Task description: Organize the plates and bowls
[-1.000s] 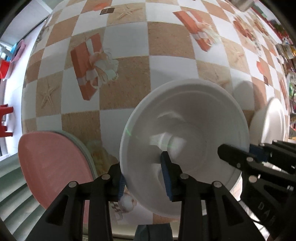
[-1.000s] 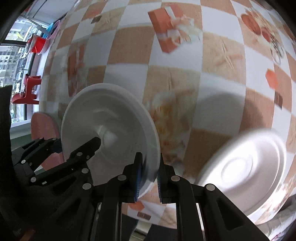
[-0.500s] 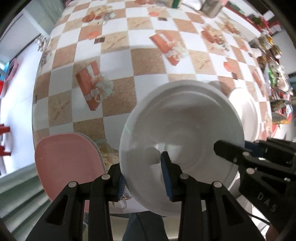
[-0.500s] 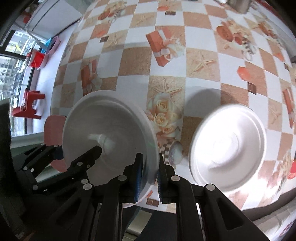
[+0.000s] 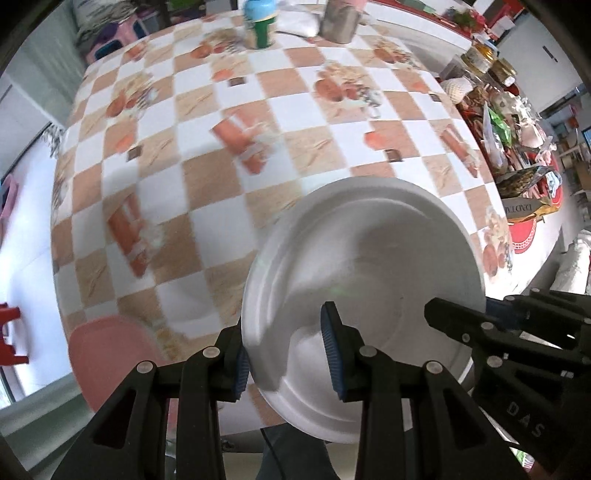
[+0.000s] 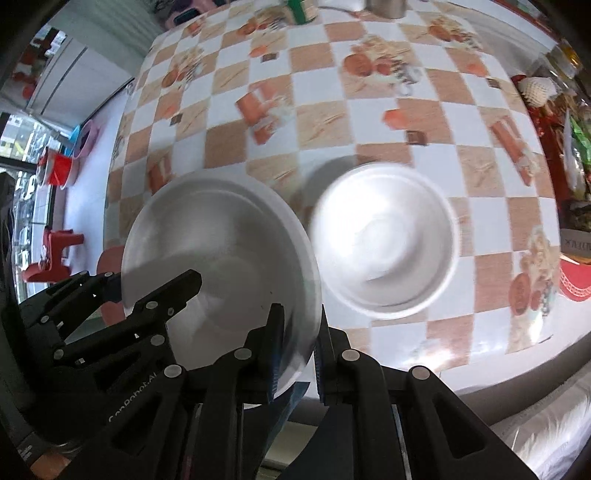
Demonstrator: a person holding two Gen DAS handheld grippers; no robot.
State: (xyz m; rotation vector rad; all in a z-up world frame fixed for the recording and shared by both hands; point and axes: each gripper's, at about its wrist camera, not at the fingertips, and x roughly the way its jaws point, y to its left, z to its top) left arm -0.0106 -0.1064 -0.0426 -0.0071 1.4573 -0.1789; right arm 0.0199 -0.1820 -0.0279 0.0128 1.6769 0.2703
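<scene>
A white bowl hangs in the air above the checked table, held by both grippers. My left gripper is shut on its left rim, one pad inside and one outside. My right gripper is shut on the opposite rim; in the left wrist view its fingers reach in from the right. A second white bowl rests on the table just right of the held one. A pink plate lies at the table's near left edge, partly hidden behind the left fingers.
A green can with a blue lid and a metal cup stand at the table's far edge. Packets and jars crowd the right side. Red stools stand on the floor to the left.
Both grippers have risen together with the white bowl between them, so more of the table shows. The second white bowl and the pink plate stayed on the table.
</scene>
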